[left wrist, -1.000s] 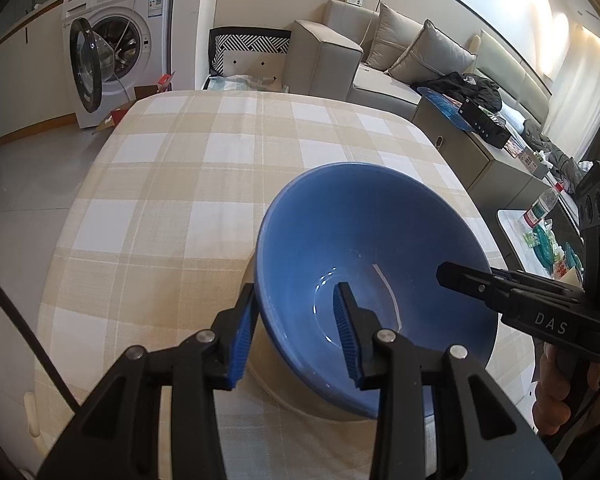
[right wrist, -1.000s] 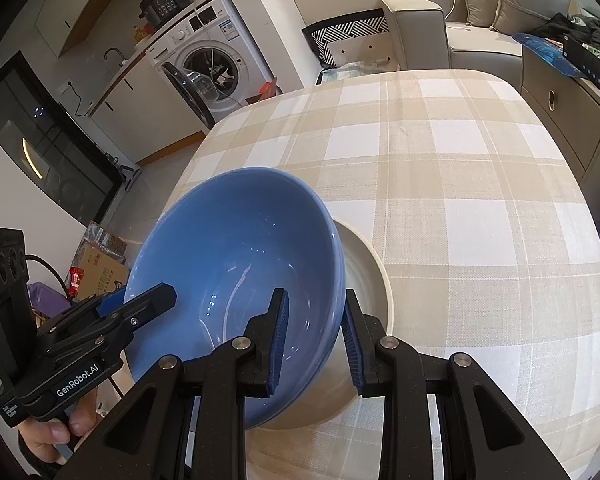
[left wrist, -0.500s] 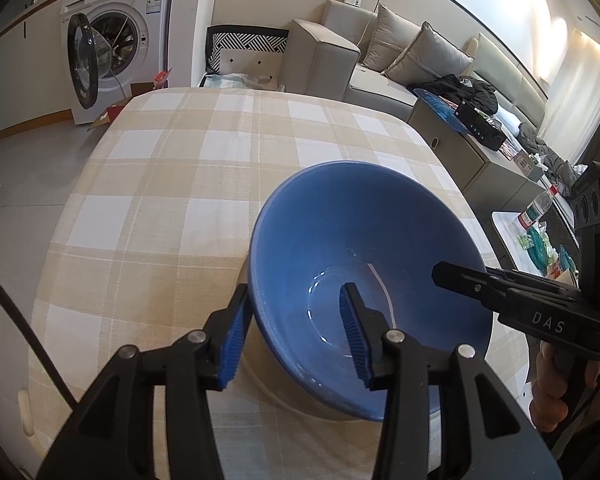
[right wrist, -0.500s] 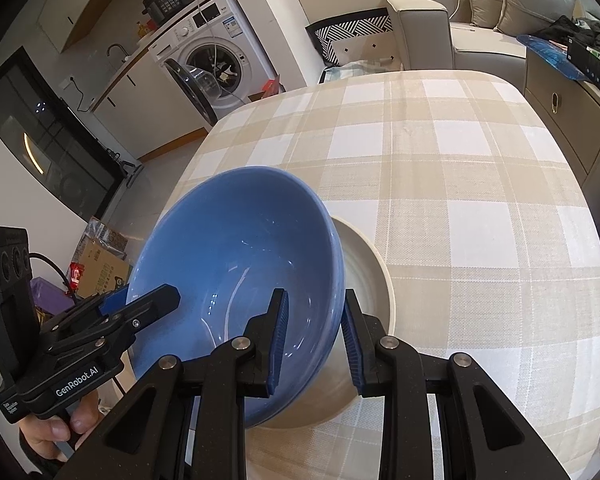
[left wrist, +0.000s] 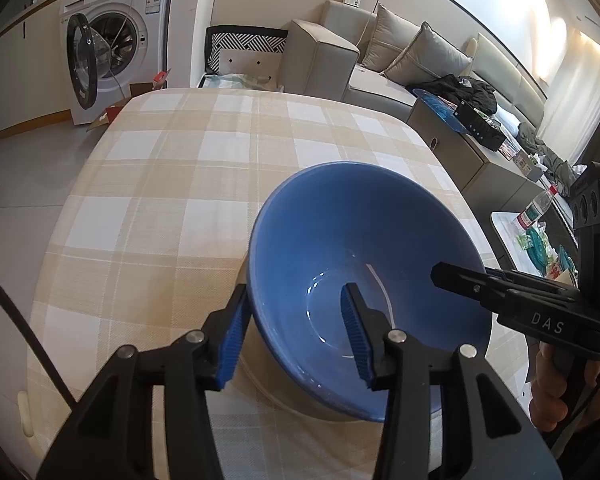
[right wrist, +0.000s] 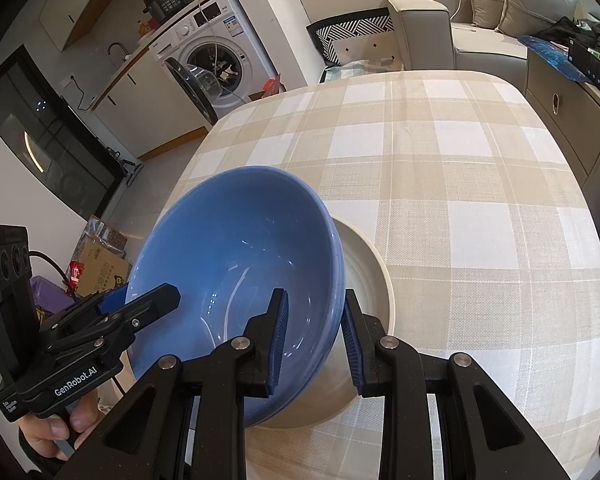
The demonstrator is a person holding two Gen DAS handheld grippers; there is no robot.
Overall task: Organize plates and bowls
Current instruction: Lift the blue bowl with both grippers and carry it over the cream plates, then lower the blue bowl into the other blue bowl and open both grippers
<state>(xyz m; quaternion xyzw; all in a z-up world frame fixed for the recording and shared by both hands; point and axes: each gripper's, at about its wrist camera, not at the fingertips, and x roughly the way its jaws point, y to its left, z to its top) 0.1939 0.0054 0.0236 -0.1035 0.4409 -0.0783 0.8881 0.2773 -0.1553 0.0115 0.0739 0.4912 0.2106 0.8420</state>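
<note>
Bowl (left wrist: 364, 280) in blue sat tilted inside a cream bowl (right wrist: 370, 276) on my bench (left wrist: 172, 184), near the edge closest to me. The bench had a beige and white checked cloth. My left gripper (left wrist: 296, 332) had its fingers (left wrist: 232, 336) spread on both sides of the blue rim, one outside the wall and one inside, with a gap that I could see, so they were not pinching it. My right gripper (right wrist: 316, 340) stood the same way at the opposite rim: one finger inside the blue bowl and one outside, between the blue wall and the cream one. I could not tell if these pads touched the rim. In the left view the right gripper (left wrist: 512, 296) reached over the bowl from the side, and in the right view the left gripper (right wrist: 112, 312) did the same. Behind the bench I saw a washing machine (left wrist: 116, 52) with its door open and a grey sofa (left wrist: 380, 60).
</note>
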